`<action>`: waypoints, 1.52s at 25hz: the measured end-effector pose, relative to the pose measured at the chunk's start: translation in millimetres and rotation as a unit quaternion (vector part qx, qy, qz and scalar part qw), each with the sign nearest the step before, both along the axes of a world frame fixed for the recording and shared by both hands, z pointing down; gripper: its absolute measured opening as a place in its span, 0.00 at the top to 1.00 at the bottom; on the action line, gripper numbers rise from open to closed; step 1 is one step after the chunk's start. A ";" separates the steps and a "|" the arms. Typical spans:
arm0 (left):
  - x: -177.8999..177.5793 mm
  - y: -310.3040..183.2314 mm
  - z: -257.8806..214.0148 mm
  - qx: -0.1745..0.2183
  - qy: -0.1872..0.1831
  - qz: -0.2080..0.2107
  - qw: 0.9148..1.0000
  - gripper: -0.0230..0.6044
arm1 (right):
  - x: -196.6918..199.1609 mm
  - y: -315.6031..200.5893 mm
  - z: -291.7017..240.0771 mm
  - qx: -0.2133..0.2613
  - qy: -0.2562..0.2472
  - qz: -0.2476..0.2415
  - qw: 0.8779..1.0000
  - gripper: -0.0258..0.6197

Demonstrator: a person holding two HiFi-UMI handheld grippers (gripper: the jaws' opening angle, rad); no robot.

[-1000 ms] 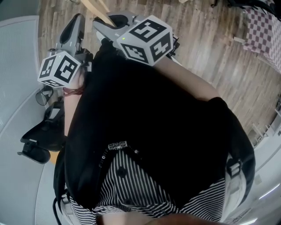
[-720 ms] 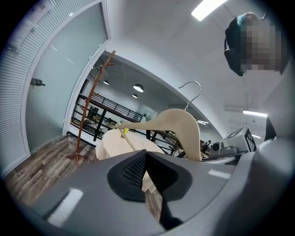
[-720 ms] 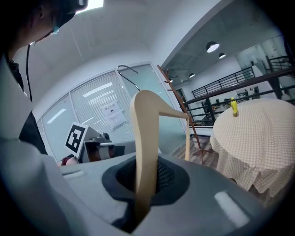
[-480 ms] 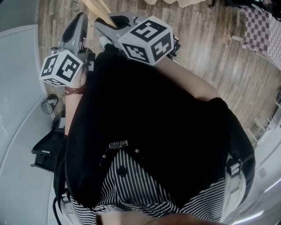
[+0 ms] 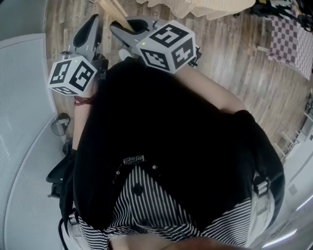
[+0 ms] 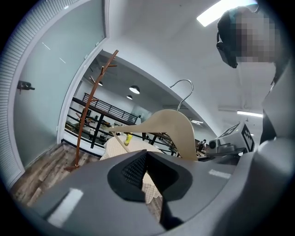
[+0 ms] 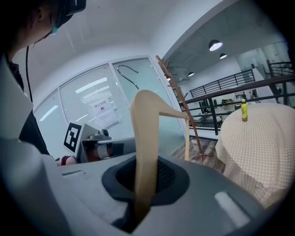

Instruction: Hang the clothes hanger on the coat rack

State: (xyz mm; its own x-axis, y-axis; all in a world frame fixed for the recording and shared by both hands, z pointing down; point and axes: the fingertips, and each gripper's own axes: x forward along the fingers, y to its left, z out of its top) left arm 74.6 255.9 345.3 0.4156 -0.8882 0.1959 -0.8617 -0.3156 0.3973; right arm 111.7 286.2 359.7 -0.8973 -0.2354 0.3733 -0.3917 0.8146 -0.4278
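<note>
Right hand-held gripper [image 7: 144, 179] is clenched on one arm of the beige clothes hanger [image 7: 146, 124]. The hanger's up in the air, metal hook [image 7: 127, 73] on top. Left hand-held gripper [image 6: 146, 171] looks squeezed shut on nothing, just riding alongside. The brown coat rack [image 7: 183, 106] is still well apart, out ahead on the wood floor. My worry: pinching only one arm lets the hanger swivel in the jaws, so the hook could twist off line and miss a peg, or knock that skinny rack and rock it.

Bright ceiling lights [image 6: 221, 11] overhead; fisheye edges bend, corners darken, foreground blurs.
</note>
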 end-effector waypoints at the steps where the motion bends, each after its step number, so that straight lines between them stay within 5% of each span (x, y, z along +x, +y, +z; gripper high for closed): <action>1: -15.3 -3.9 -1.9 -0.002 0.002 0.003 1.000 0.98 | -15.4 -4.7 -3.4 0.000 0.001 0.001 1.000 0.93; 17: -163.7 -49.5 7.4 0.007 0.028 0.019 0.999 0.98 | -167.1 -51.5 -1.9 0.016 0.025 0.008 1.000 0.93; 31: -193.4 -75.9 9.0 0.006 0.034 -0.005 0.999 0.98 | -199.4 -81.7 1.7 0.007 0.027 -0.013 1.000 0.93; 38: -204.7 -125.7 -0.6 0.012 0.021 -0.010 1.000 0.96 | -215.3 -136.7 -5.6 0.010 0.016 -0.024 1.000 0.93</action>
State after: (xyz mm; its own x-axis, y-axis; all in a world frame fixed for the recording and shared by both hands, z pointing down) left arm -130.1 130.2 344.6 0.4052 -0.9004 0.1581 -0.8509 -0.3083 0.4253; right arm -103.6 149.5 354.1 -0.8956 -0.2006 0.3971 -0.3652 0.8412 -0.3987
